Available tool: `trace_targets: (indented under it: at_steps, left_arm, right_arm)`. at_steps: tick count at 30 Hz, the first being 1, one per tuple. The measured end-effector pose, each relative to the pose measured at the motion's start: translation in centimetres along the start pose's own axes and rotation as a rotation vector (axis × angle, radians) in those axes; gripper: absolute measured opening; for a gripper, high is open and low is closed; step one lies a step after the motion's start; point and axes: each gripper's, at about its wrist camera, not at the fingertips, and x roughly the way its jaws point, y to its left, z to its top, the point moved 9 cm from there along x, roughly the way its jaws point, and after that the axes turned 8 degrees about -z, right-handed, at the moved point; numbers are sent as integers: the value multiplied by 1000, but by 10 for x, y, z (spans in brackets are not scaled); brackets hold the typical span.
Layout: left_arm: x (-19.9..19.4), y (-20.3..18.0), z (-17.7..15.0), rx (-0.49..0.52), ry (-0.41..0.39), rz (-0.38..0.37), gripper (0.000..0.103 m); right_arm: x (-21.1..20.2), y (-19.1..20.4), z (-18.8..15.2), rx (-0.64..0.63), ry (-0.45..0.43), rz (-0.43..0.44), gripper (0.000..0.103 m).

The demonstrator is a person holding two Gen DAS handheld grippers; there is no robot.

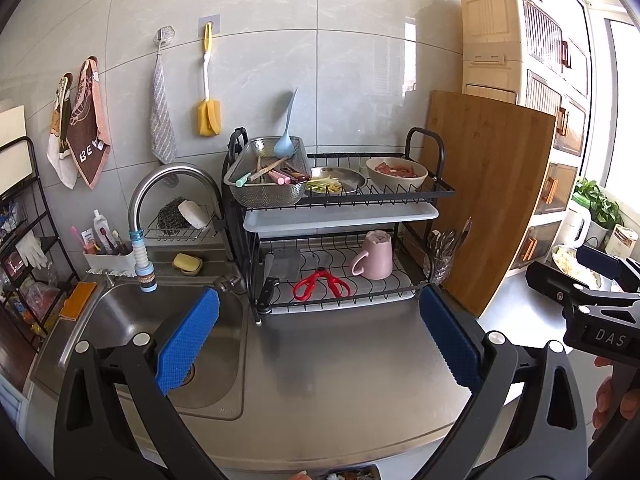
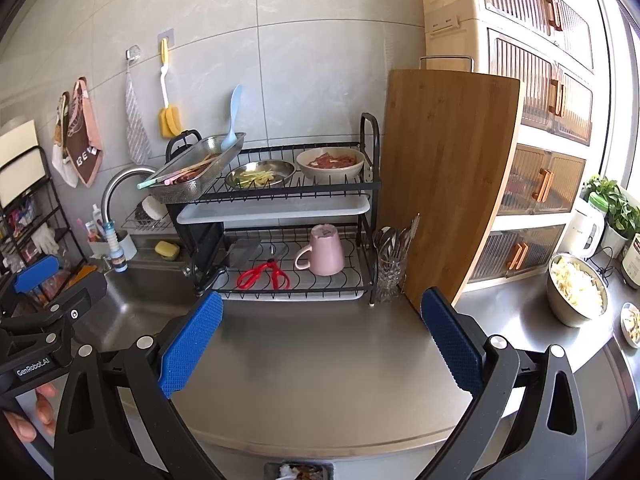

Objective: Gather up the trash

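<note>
Holding my left claw [image 1: 319,332] and right claw [image 2: 322,334] spread wide and empty over the bare steel desk [image 2: 320,368]. A tray of scraps [image 2: 298,471] peeks in at my near edge. Only my left view shows the sink drain [image 1: 188,374]. Only my right view shows the whole bowl of chopped food [image 2: 576,296].

Bright daylight from blown-out window [image 2: 628,128] at right edge; glare on glossy grey wall tiles [image 1: 360,60]; soft shadows on steel countertop [image 2: 320,360]; heavy fisheye bending, dark vignetted corners; sharp focus.
</note>
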Motion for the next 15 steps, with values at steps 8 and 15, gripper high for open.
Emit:
trace_targets:
  at_steps: [8,15]
  left_arm:
    - [-1,0,0,-2,-1,0,95]
    - [-3,0,0,-1,-4,4,95]
  right_arm:
    - [-1,-1,0,0,-1,-8,100]
    - [-1,-3,-1,2,2,-11,100]
